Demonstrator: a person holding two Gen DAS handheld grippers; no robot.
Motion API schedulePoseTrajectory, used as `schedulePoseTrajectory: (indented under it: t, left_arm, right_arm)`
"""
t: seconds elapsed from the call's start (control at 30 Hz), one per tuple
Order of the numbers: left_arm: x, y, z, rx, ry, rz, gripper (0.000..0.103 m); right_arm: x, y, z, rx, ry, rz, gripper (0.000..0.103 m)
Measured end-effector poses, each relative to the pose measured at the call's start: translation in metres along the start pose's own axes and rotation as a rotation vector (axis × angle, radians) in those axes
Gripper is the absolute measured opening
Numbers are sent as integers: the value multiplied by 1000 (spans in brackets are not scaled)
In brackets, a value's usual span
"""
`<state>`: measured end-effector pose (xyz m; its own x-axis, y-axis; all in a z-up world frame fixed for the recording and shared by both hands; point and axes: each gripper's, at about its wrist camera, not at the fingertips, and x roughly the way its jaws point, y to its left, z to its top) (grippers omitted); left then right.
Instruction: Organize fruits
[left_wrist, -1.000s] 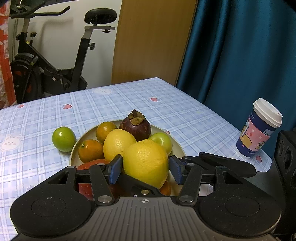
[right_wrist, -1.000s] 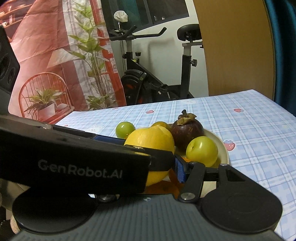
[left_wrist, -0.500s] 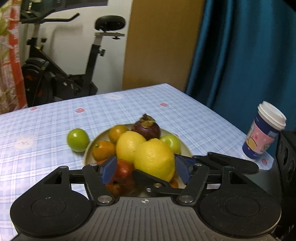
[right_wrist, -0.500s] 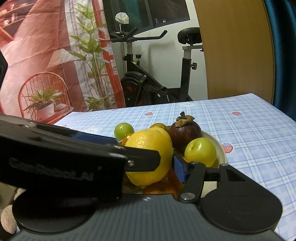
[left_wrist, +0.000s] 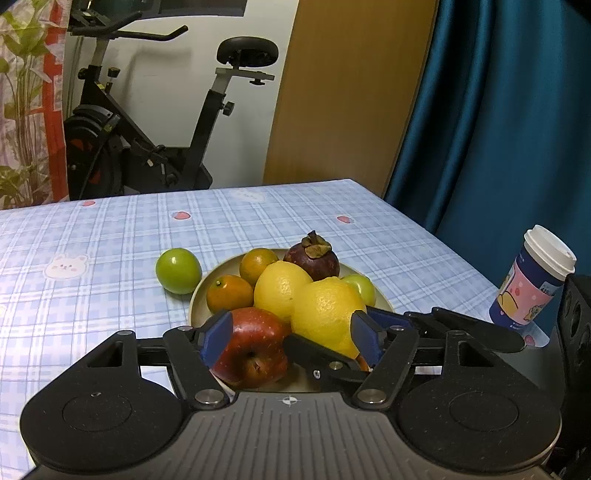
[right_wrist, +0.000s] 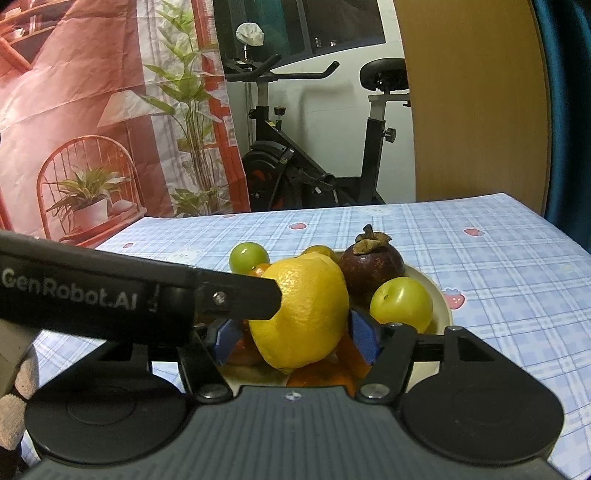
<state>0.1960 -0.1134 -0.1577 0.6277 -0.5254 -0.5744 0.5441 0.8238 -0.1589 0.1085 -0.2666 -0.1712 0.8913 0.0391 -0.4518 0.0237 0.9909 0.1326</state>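
A beige plate (left_wrist: 195, 306) holds two lemons, a mangosteen (left_wrist: 312, 260), two oranges, a green plum and a red apple (left_wrist: 251, 341). The near lemon (left_wrist: 325, 317) rests on the pile. My left gripper (left_wrist: 291, 338) is open, with the apple and the near lemon between its blue pads. My right gripper (right_wrist: 295, 339) straddles the same lemon (right_wrist: 303, 310); its jaws are opening and both pads stand off the peel. One finger (left_wrist: 325, 356) of the right gripper crosses under the lemon, and a left finger (right_wrist: 240, 295) reaches across the right wrist view. A second green plum (left_wrist: 178, 270) lies on the cloth left of the plate.
A lidded paper cup (left_wrist: 533, 280) stands near the table's right edge. The checked tablecloth (left_wrist: 110, 236) stretches away behind the plate. An exercise bike (left_wrist: 147, 147), a wooden panel and a blue curtain lie beyond the table.
Both grippers have opened off the near lemon, which now rests on the fruit pile. The left gripper has drawn back and tilted up, bringing the red apple into view between its pads.
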Motion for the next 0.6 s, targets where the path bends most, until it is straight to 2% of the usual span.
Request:
schedulePoseTrajectory:
  t: [0.27,0.6]
  left_arm:
    - [-10,1,-3,-2,-31,-2,74]
    - [-34,20,-4,-63,-78,37,74]
  right_arm:
    - [-6,4,1,-26,-36,-24,83]
    - [-13,6,4,-38,-59,-25,86]
